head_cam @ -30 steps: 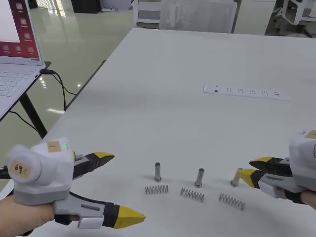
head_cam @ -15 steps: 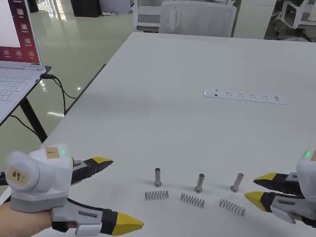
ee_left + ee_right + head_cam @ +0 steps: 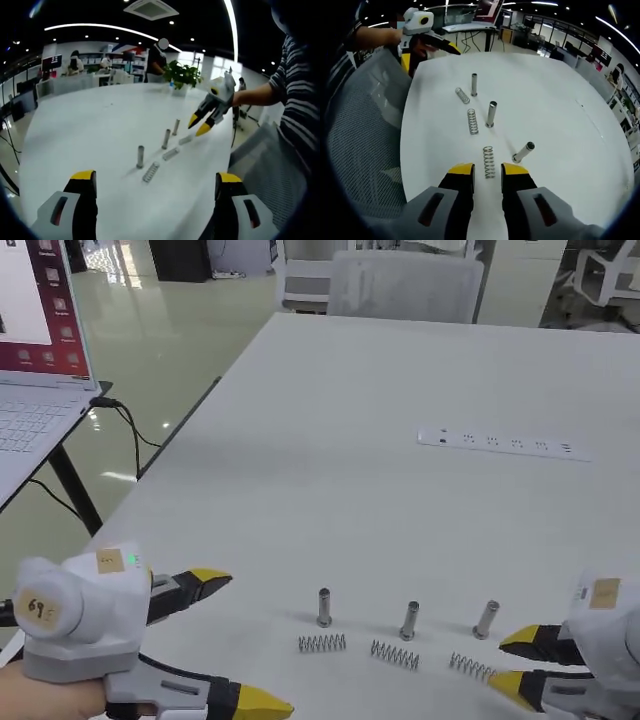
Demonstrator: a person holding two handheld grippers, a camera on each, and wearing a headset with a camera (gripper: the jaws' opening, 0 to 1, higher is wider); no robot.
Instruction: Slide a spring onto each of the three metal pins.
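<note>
Three short metal pins stand in a row on the white table: left pin, middle pin, right pin. A loose spring lies in front of each: left spring, middle spring, right spring. My right gripper is low at the right spring, open by a narrow gap. In the right gripper view the spring has its near end between the yellow fingertips, and the right pin leans just beyond. My left gripper is wide open and holds nothing, left of the row.
A white power strip lies further back on the table. A laptop stands on a stand to the left, with a cable hanging by the table's left edge. A chair is at the far end.
My right gripper has drawn back from beside the right pin toward the near edge, down to the right spring. The left gripper has hardly moved. The head camera has shifted slightly.
</note>
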